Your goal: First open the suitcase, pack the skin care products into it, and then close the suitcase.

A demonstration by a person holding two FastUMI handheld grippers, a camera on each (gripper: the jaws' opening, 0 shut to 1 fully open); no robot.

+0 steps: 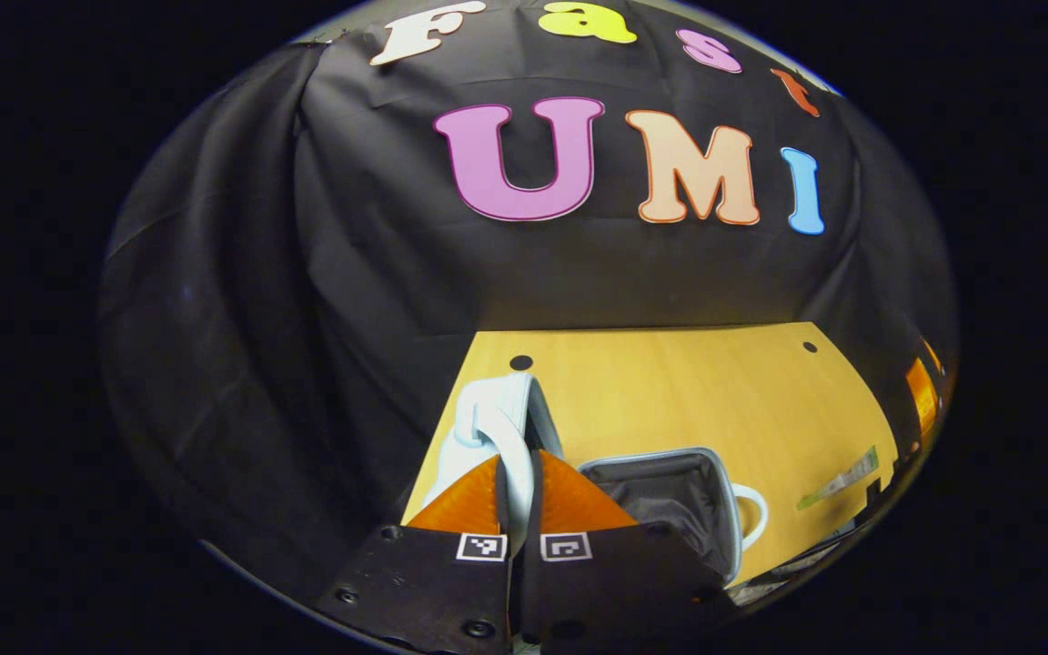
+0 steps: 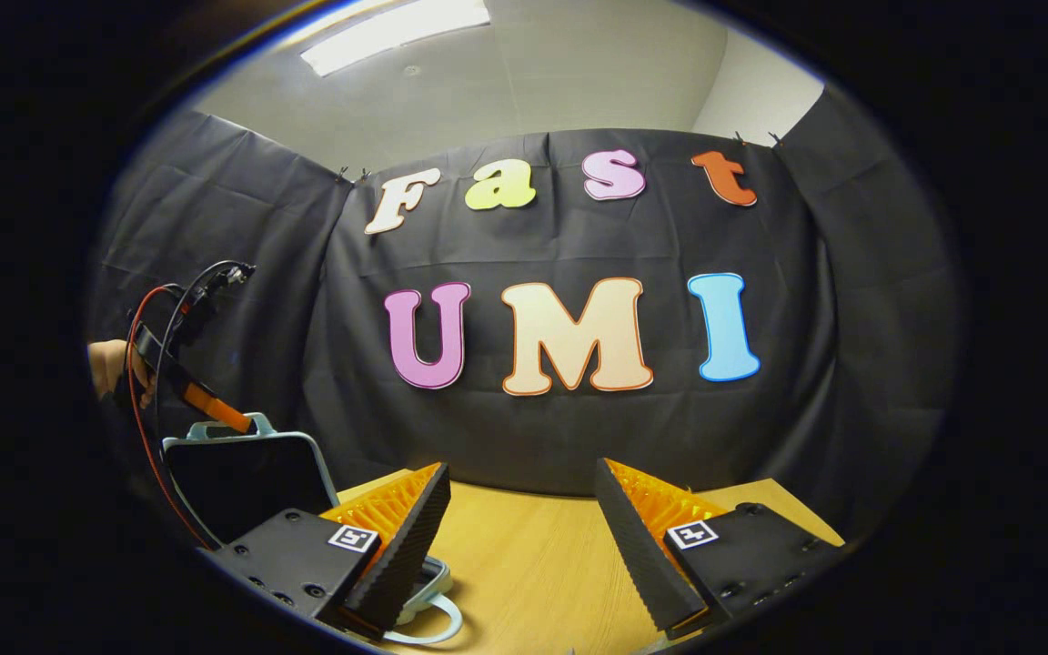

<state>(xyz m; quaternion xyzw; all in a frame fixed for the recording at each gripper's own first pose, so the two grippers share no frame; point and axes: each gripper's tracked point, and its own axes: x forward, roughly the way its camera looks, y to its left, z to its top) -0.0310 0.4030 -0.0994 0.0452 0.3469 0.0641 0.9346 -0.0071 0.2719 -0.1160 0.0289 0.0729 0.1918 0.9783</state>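
Left gripper (image 1: 517, 473): your orange ribbed fingers pinch narrow on the pale blue lid handle (image 1: 508, 446), a smooth curved strap between the pads, at 6 o'clock in the left gripper view.
Suitcase (image 1: 670, 496): small, pale blue, rounded corners, open; the grey fabric lining sags inside the base, at 5 o'clock beside your fingers. The lid (image 2: 246, 478) stands upright at 8 o'clock in the right gripper view, dark inside with a light rim.
Right gripper (image 2: 522, 509): your jaws stand wide apart, wedge-shaped, black toothed faces, holding nothing, over the table.
Table (image 1: 670, 391): yellow wood grain, flat, with two dark round holes near the far edge.
Skin care product (image 1: 838, 478): a thin greenish strip at 4 o'clock, too small to make out.
Hidden: your fingers cover the suitcase's near edge; its base is cut off low in the right gripper view.
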